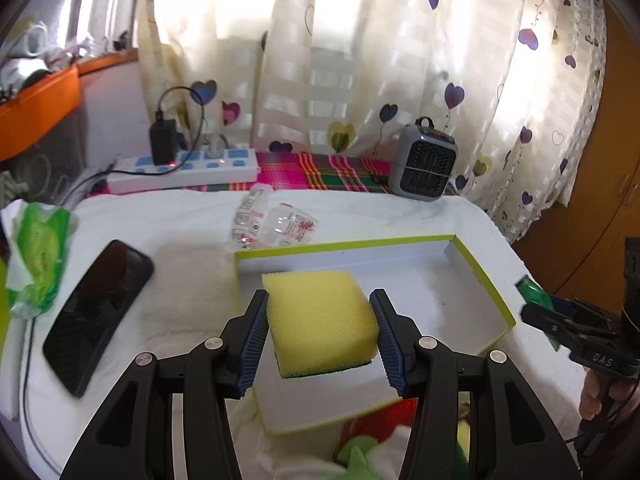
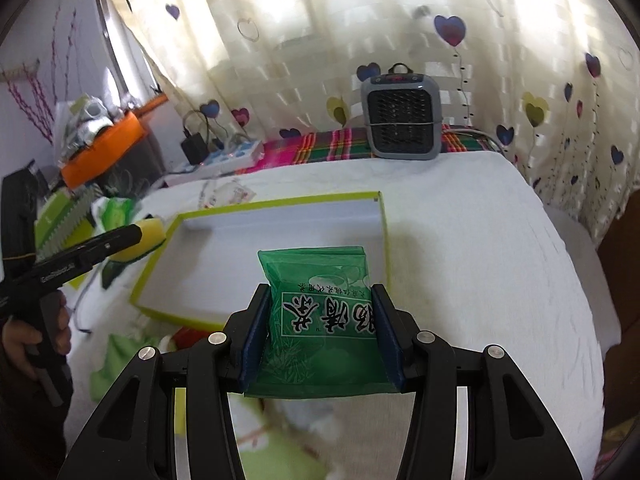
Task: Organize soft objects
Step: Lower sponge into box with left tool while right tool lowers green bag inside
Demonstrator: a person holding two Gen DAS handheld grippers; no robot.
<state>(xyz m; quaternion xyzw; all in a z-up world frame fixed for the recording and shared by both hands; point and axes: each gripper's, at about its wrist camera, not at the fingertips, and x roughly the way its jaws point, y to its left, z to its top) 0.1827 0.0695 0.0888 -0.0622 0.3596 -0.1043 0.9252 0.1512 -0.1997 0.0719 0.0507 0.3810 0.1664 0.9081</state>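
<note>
Left tongs (image 1: 320, 336) are pinching the yellow sponge (image 1: 320, 316) by its sides, held over the near-left corner of the box (image 1: 486, 280), which stretches away to the right. Right tongs (image 2: 320, 340) squeeze a green packet (image 2: 320, 320) (print upside down) over the near-right rim, so both look equally close to dropping in.

Tray (image 1: 486, 276) interior bare toward far right corner; open from above. Left approach obstructed by phone (image 1: 96, 316) and green packet (image 1: 38, 256); rear by plastic wrapper (image 1: 276, 220), power strip (image 1: 188, 168), heater (image 1: 424, 164).
</note>
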